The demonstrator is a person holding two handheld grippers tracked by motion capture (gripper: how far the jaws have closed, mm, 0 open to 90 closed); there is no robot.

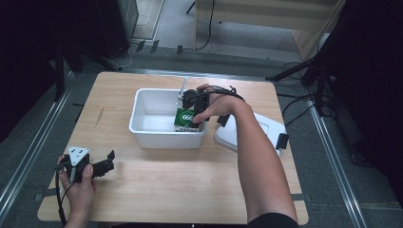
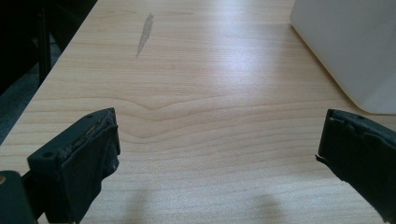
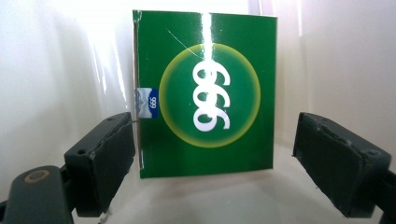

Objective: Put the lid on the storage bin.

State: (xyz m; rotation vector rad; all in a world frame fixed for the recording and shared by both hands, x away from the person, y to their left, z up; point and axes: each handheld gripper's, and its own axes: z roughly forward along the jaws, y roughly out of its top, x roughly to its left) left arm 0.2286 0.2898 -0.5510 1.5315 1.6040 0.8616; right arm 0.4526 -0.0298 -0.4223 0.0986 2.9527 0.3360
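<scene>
A green box [image 1: 184, 118] with a white "999" in a yellow ring sits inside the white bin [image 1: 164, 140], at its right end. My right gripper [image 1: 194, 108] reaches down into the bin over the box. In the right gripper view the box [image 3: 205, 93] stands between the open jaws of my right gripper [image 3: 215, 126]. The left pad is close beside the box's edge, and the right pad stands clear of it with a gap. My left gripper [image 1: 110, 161] rests low at the table's front left, and its jaws [image 2: 219, 126] are wide apart with bare wood between them.
A white lid [image 1: 259, 130] with black clips lies on the table just right of the bin. The bin's outer wall [image 2: 350, 46] appears at the upper right of the left gripper view. A grey streak [image 2: 144, 32] marks the wooden tabletop [image 1: 190, 190].
</scene>
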